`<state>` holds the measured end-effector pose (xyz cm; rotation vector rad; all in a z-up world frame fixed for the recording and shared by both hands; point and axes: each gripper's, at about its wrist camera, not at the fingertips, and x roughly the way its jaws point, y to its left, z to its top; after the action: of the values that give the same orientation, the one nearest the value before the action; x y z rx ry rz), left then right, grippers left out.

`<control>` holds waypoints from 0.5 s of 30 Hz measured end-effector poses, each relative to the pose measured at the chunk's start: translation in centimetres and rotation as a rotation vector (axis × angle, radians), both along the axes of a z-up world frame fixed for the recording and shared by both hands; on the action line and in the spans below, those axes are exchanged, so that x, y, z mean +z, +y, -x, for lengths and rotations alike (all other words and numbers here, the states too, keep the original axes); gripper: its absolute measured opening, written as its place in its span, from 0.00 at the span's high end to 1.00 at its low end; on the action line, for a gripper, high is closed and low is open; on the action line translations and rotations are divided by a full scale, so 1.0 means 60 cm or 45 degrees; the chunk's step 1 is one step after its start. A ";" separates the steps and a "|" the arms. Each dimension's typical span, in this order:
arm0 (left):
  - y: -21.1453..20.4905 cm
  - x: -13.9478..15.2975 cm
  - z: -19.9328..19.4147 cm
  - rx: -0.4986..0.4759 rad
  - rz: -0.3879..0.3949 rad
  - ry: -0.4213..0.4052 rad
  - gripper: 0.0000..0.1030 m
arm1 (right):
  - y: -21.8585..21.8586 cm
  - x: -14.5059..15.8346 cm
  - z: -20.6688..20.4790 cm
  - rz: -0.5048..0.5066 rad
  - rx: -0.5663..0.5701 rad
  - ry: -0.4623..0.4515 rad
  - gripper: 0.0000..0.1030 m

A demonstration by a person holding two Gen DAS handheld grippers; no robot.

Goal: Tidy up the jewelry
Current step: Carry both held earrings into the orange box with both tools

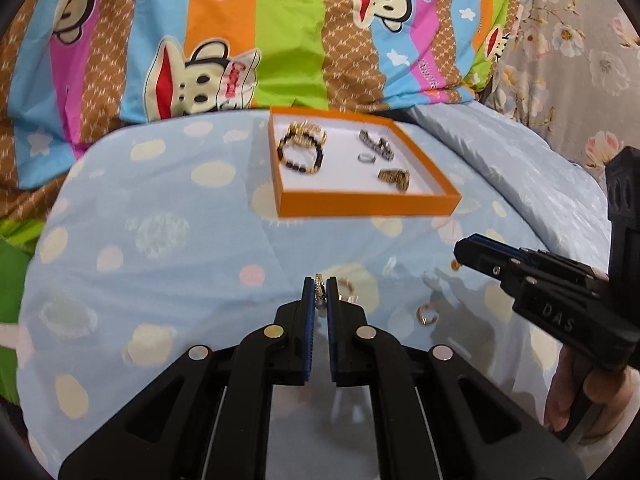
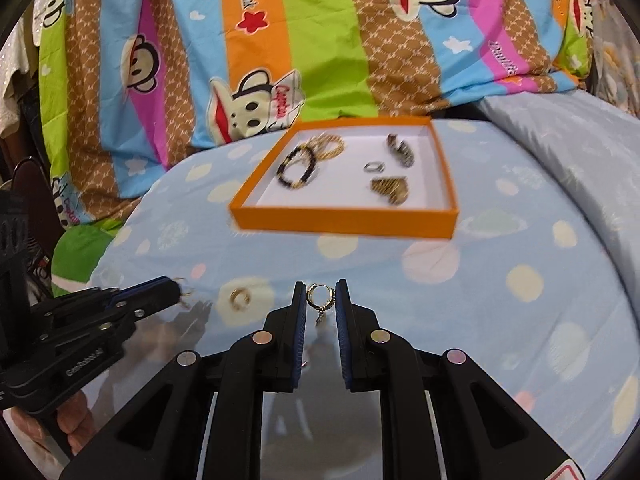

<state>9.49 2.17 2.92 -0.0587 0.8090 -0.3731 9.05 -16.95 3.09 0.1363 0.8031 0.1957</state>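
Note:
My left gripper is shut on a small gold earring just above the blue spotted bedsheet. My right gripper is shut on a gold hoop earring with a dangling charm. The left gripper also shows at the left of the right wrist view; the right gripper shows at the right of the left wrist view. A loose gold earring lies on the sheet between them; it also shows in the right wrist view. An orange tray ahead holds a beaded bracelet, gold bangles, a silver ring and other pieces.
A colourful striped cartoon quilt is piled behind the tray. A second small gold ring lies just right of my left fingers. A floral cloth is at the far right.

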 end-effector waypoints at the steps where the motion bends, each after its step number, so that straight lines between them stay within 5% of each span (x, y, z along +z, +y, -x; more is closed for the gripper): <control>1: -0.003 0.009 -0.007 -0.005 0.003 -0.014 0.95 | -0.010 0.008 -0.011 -0.002 -0.010 -0.012 0.87; 8: -0.040 0.060 -0.081 -0.016 -0.004 -0.125 0.95 | -0.050 0.035 -0.092 -0.041 -0.046 -0.049 0.87; 15: -0.073 0.054 -0.153 -0.008 -0.012 -0.149 0.95 | -0.036 0.016 -0.160 -0.077 -0.017 -0.026 0.87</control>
<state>18.66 -2.22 6.15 -0.0250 0.6952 -0.3753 18.66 -19.14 4.07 0.1965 0.7764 0.2090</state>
